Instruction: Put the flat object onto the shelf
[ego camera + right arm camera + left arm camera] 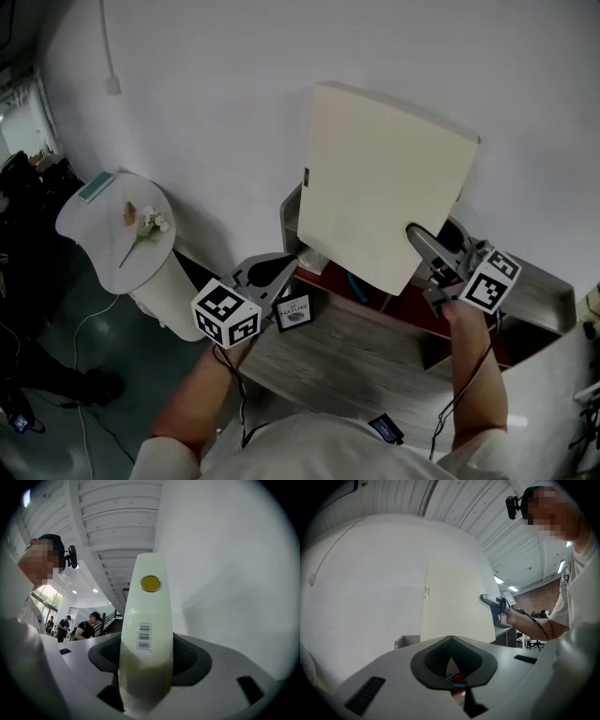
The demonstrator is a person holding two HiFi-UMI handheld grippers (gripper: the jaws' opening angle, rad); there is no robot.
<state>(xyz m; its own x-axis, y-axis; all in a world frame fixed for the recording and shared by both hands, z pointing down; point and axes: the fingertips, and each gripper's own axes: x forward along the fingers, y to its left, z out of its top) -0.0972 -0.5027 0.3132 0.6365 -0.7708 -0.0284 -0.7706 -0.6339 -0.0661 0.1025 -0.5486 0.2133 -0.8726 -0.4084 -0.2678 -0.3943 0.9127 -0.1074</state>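
The flat object (pixel 380 187) is a cream, square slab held tilted in the air in front of the white wall. My right gripper (pixel 417 236) is shut on its lower right corner. In the right gripper view its thin edge (pixel 145 634), with a barcode and a yellow dot, runs up between the jaws. My left gripper (pixel 286 267) hovers lower left of the slab, shut and empty. The left gripper view shows the slab (pixel 454 602) ahead with the right gripper (pixel 487 599) on it. Below lies the grey wooden shelf (pixel 347 352) with a red inside.
A round white side table (pixel 94 234) at the left carries a flower (pixel 145 225) and a teal card (pixel 97 186). A small framed card (pixel 293 311) stands on the shelf's grey top. A cable (pixel 111 56) runs down the wall. Several people (pixel 89 625) stand far behind.
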